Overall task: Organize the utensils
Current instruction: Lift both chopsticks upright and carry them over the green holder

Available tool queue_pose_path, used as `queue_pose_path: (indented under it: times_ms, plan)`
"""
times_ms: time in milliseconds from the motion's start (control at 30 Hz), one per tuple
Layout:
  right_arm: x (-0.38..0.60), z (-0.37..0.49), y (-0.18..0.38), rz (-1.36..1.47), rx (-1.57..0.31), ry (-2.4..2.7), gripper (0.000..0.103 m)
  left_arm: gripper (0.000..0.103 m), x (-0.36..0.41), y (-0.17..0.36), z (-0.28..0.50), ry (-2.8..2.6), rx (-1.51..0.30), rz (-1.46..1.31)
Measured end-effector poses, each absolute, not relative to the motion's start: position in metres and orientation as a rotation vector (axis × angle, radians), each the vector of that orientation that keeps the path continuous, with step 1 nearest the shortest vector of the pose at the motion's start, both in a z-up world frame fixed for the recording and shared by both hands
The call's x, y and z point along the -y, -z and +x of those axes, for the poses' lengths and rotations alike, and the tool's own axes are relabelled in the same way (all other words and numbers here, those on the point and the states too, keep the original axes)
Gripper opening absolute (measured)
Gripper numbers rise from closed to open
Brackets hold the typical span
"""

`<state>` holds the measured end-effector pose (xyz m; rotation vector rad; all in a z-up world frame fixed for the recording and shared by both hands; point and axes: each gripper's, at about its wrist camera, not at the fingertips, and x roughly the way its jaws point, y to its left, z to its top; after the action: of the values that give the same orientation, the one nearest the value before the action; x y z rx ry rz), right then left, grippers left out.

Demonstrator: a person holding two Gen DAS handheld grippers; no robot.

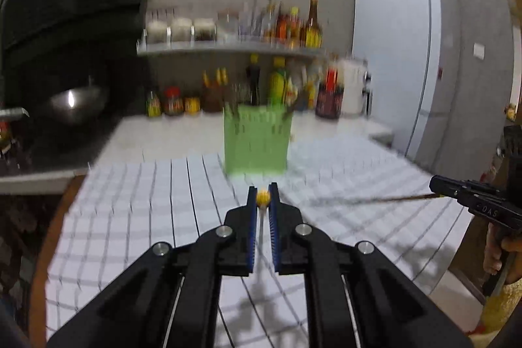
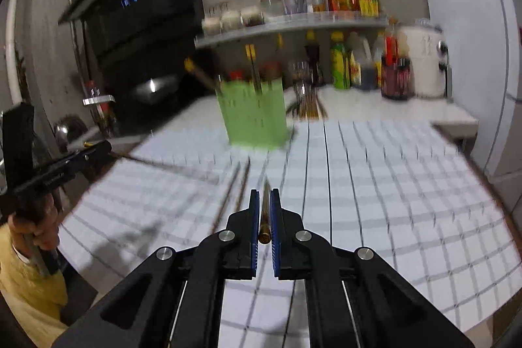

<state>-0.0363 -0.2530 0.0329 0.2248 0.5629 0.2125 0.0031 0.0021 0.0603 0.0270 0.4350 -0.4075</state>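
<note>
Both views motion-blurred; the holder and counter are smeared, the grippers sharp.

Left gripper: jaws drawn close together, clamped on a thin utensil with a yellow knob at its top end. The knob sits right at the fingertips; the pale shaft runs back down between the blue pads toward the camera. Long axis roughly along the fingers, knob end pointing away toward the green holder. In the right wrist view this same gripper holds a thin dark stick that reaches out over the cloth, so the piece is probably a chopstick, though blur makes that uncertain.

Right gripper: jaws likewise nearly shut, pinching a brown chopstick. Its brass-coloured butt end faces the camera between the pads; the slim end points forward past the fingertips toward the green holder. Held lengthwise along the fingers, which looks meant for sliding it tip-first into the holder.

Green holder stands upright on the checked cloth at the far edge, already carrying several sticks that jut from its top. Two more loose chopsticks lie on the cloth, between the right gripper and the holder, long axes pointing roughly at the holder.

Judgement: both pieces are in carry, with sorting partly done
</note>
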Motion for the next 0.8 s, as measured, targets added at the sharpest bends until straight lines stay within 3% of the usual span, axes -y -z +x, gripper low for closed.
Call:
queue_pose_path:
  times_ms: [267, 800]
  plan:
    - [0.252, -0.021, -0.09, 0.178, -0.465, -0.196, 0.007, 0.007, -0.006, -0.086, -0.002, 0.391, -0.357, 0.016]
    - [0.243, 0.018, -0.112, 0.124, -0.465, -0.19, 0.007, 0.007, -0.014, -0.092, 0.007, 0.406, -0.356, -0.002]
